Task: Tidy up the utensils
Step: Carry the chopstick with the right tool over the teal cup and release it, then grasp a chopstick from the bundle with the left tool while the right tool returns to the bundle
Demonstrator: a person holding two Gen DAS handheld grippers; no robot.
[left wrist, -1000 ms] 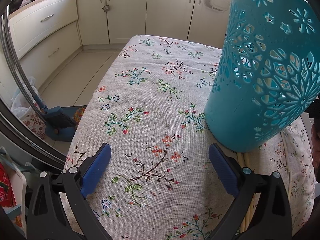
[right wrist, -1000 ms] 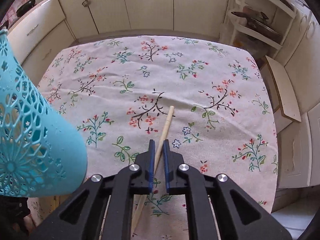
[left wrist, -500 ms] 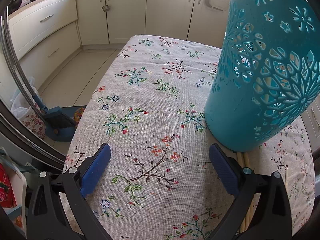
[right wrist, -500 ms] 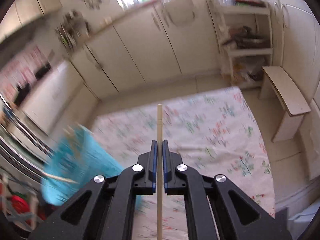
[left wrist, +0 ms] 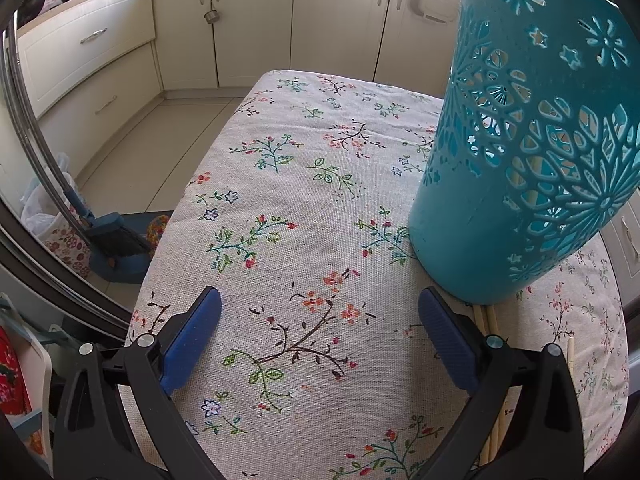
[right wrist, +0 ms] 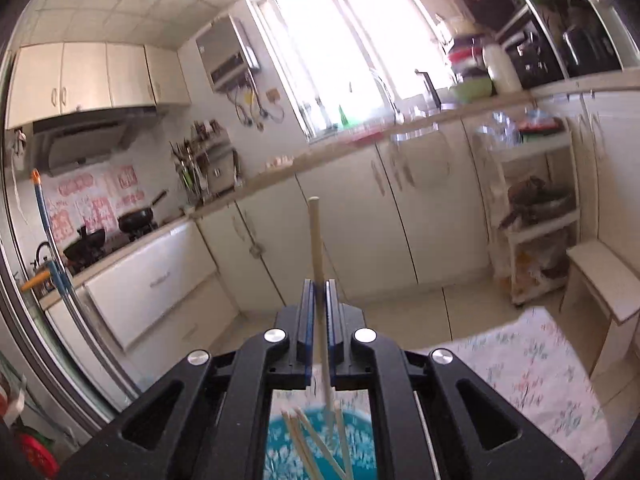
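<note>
A teal perforated utensil holder (left wrist: 532, 148) stands on the floral tablecloth (left wrist: 304, 208) to the right of my left gripper (left wrist: 320, 320), which is open, empty and low over the cloth. Loose wooden chopsticks (left wrist: 490, 328) lie on the cloth under and beside the holder's base. My right gripper (right wrist: 319, 292) is shut on one wooden chopstick (right wrist: 316, 240), held upright with its lower end over the holder (right wrist: 320, 440). Several chopsticks (right wrist: 308, 440) stand inside the holder below.
Cream kitchen cabinets (left wrist: 256, 20) run behind the table. A broom and dustpan (left wrist: 116, 240) sit on the floor at the left table edge. A small wooden stool (right wrist: 604, 280) and a shelf rack (right wrist: 536, 216) stand to the right.
My right gripper lifted the chopstick off the cloth, swung it upright and moved over the teal holder. My left gripper has stayed still.
</note>
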